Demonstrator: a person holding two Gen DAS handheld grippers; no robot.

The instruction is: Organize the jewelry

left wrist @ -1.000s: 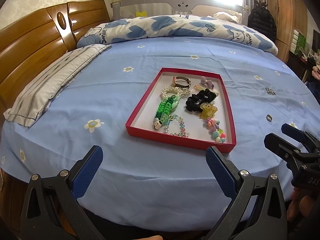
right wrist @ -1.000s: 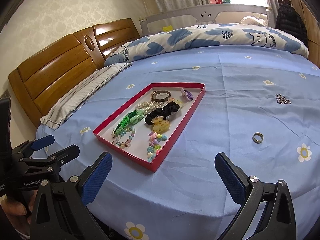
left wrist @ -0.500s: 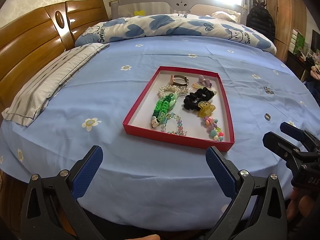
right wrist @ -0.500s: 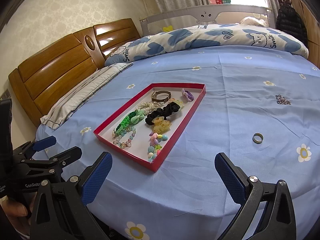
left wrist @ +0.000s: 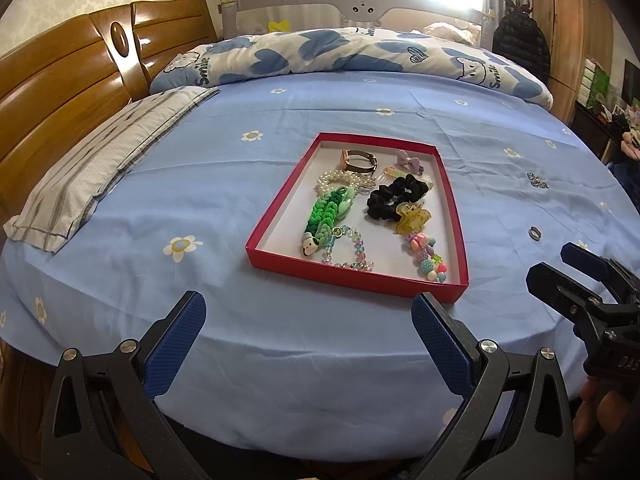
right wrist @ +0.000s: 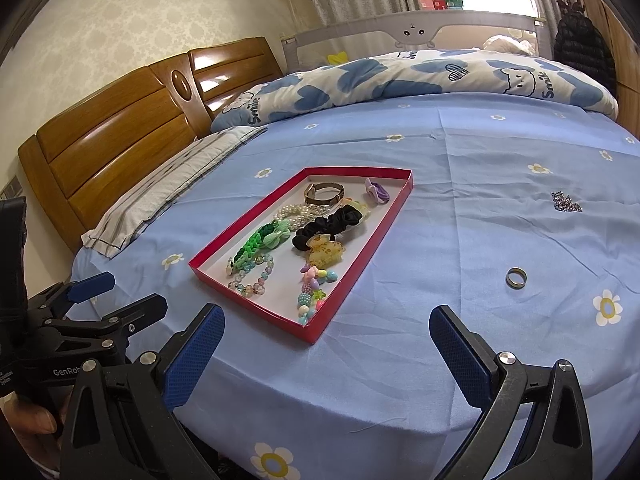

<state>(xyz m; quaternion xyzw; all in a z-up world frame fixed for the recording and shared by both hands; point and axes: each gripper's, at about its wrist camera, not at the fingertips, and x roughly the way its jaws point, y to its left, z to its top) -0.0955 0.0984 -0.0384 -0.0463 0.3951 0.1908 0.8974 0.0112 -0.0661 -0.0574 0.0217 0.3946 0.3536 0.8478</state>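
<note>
A red tray [left wrist: 272, 216] [right wrist: 376, 236] lies on the blue bedsheet and holds several pieces: a green braided band [left wrist: 326, 212], a black scrunchie [left wrist: 394, 196], a pearl bracelet, a watch band, bead bracelets and hair clips. A metal ring [left wrist: 534, 233] [right wrist: 516, 278] lies on the sheet right of the tray. A small sparkly piece [left wrist: 538, 180] [right wrist: 566, 202] lies farther back. My left gripper [left wrist: 306, 334] is open and empty before the tray's near edge. My right gripper [right wrist: 326, 342] is open and empty, near the bed's front edge.
A striped pillow [left wrist: 100, 176] lies at the left by the wooden headboard [left wrist: 60, 92]. A rolled blue and white duvet [left wrist: 340, 52] lies across the far side. A wardrobe and cluttered shelves stand at the right.
Both grippers have crept slightly forward and stay open. Nothing on the bed has moved.
</note>
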